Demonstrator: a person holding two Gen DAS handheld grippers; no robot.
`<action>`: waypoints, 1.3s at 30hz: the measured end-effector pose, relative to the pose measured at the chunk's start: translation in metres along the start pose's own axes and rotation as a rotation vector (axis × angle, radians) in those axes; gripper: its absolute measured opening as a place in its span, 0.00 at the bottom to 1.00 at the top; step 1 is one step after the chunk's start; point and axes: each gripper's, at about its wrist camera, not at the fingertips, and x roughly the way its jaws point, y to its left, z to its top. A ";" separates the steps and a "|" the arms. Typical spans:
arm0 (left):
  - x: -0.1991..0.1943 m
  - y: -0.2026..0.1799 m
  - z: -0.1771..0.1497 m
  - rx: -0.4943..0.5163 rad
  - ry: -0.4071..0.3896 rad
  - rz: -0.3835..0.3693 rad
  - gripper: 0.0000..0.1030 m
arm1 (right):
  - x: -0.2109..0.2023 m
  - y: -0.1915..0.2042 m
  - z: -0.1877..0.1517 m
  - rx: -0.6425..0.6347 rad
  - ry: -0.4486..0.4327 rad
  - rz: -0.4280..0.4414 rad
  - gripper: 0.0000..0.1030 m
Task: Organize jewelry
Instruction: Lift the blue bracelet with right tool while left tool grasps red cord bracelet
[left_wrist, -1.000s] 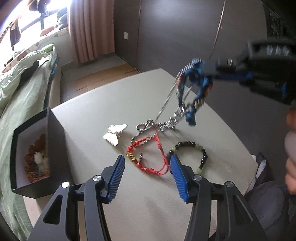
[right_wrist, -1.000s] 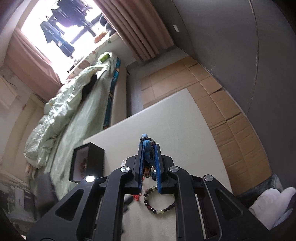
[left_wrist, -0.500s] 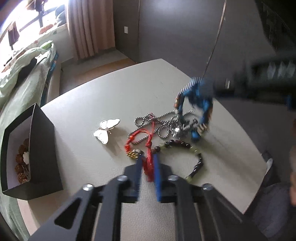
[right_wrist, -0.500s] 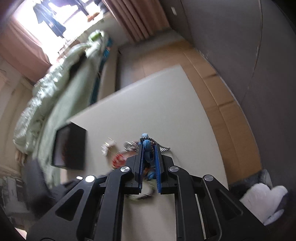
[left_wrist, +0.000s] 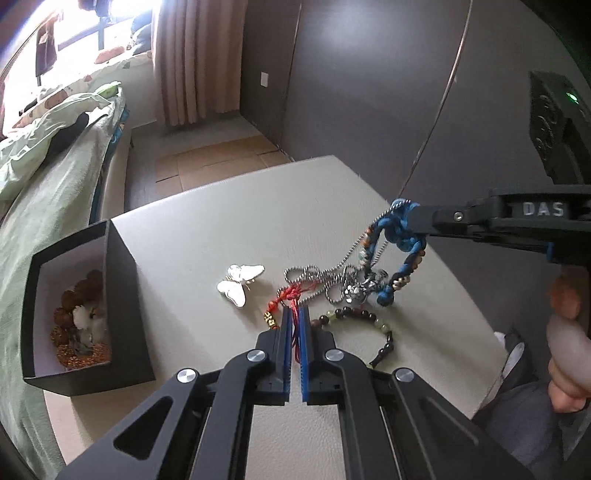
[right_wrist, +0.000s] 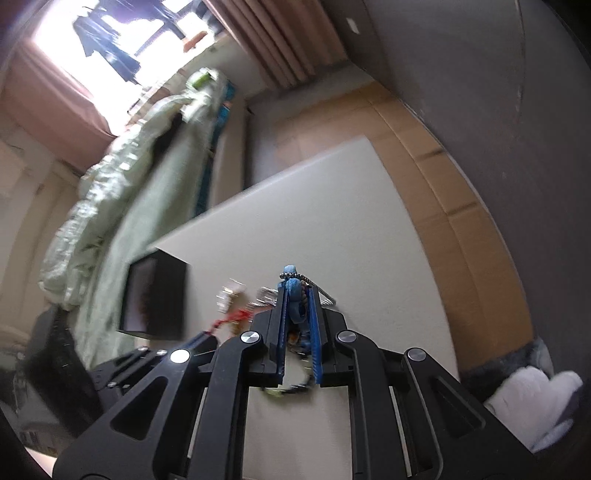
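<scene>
the left gripper (left_wrist: 294, 317) was closed on the red bracelet (left_wrist: 291, 295) near the black box (left_wrist: 122, 295); the right gripper (right_wrist: 298, 295) gripped the blue bracelet (right_wrist: 293, 291).

Shiny metal ball chain (left_wrist: 325, 275), woven blue cord bracelet (left_wrist: 400, 236), matt table (left_wrist: 229, 225).

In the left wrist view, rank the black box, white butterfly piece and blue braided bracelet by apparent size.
1. black box, clearly largest, though nearest the camera.
2. blue braided bracelet.
3. white butterfly piece, close to the bracelet; unsure.
</scene>
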 end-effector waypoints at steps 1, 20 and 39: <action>-0.004 0.001 0.001 -0.007 -0.008 -0.004 0.01 | -0.004 0.003 0.000 -0.002 -0.013 0.019 0.11; -0.065 0.027 0.006 -0.107 -0.127 -0.066 0.01 | -0.019 0.027 0.002 0.018 -0.016 0.229 0.10; -0.026 0.001 -0.005 -0.023 0.030 -0.065 0.65 | 0.038 -0.009 -0.036 0.032 0.259 -0.104 0.10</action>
